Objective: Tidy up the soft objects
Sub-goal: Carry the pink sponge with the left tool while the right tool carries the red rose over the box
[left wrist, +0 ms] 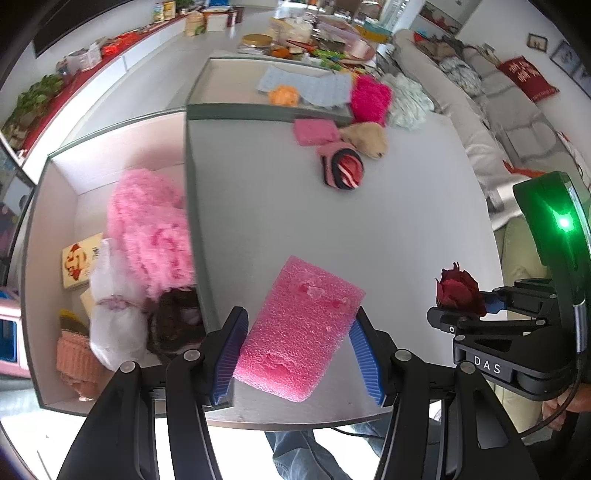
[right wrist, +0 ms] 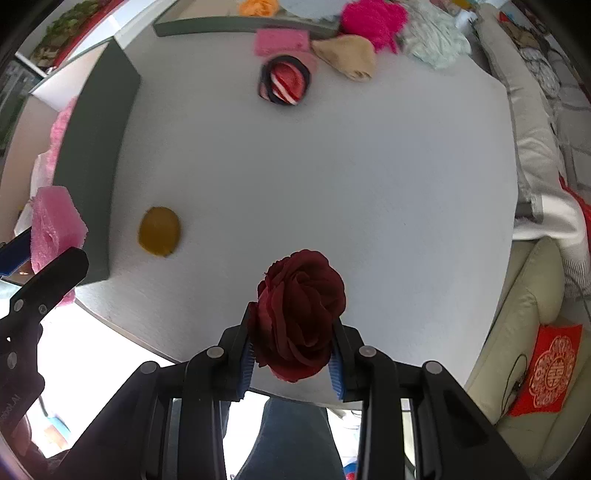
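Observation:
My left gripper (left wrist: 299,350) is shut on a pink foam sponge (left wrist: 301,328), held above the grey table's (left wrist: 277,221) front edge beside an open box (left wrist: 48,236). The sponge also shows at the left of the right wrist view (right wrist: 55,221). My right gripper (right wrist: 293,354) is shut on a dark red fabric rose (right wrist: 299,317), above the table's front edge; it also shows in the left wrist view (left wrist: 460,291). The box holds a fluffy pink item (left wrist: 151,232), a white item (left wrist: 114,314) and a dark item (left wrist: 173,325).
A yellow round object (right wrist: 159,230) lies on the table near the box wall (right wrist: 92,162). At the far side lie a striped roll (right wrist: 284,83), a pink sponge (right wrist: 282,42), a tan cloth (right wrist: 349,57), a magenta fluffy item (right wrist: 373,22) and a second box (left wrist: 236,92) with an orange item (left wrist: 283,95).

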Demonstrator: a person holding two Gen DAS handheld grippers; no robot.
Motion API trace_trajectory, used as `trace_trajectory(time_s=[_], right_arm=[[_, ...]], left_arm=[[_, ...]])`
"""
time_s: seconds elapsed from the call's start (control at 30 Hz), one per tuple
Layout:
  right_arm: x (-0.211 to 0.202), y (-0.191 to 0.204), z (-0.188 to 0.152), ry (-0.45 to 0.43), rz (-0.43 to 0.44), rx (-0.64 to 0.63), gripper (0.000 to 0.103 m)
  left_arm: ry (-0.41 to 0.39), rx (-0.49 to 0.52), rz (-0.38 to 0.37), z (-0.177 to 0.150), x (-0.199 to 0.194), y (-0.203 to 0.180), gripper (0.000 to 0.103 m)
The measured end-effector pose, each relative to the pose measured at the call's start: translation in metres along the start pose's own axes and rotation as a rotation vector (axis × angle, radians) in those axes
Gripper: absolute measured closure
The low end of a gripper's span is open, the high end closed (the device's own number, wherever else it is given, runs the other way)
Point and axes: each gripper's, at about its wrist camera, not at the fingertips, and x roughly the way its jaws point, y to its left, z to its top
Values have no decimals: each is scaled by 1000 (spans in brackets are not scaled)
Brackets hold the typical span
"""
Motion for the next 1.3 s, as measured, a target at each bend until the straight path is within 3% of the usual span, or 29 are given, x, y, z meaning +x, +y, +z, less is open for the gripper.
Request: trace_trajectory(time_s=[0.87, 1.3], right_arm=[[-9, 70, 22, -39, 68, -139, 67], [-28, 108, 41, -69, 121, -206, 67]], left_arm=[[-91, -248, 115, -15, -42, 87, 45], [-97, -381, 168, -28, -50, 137, 45]])
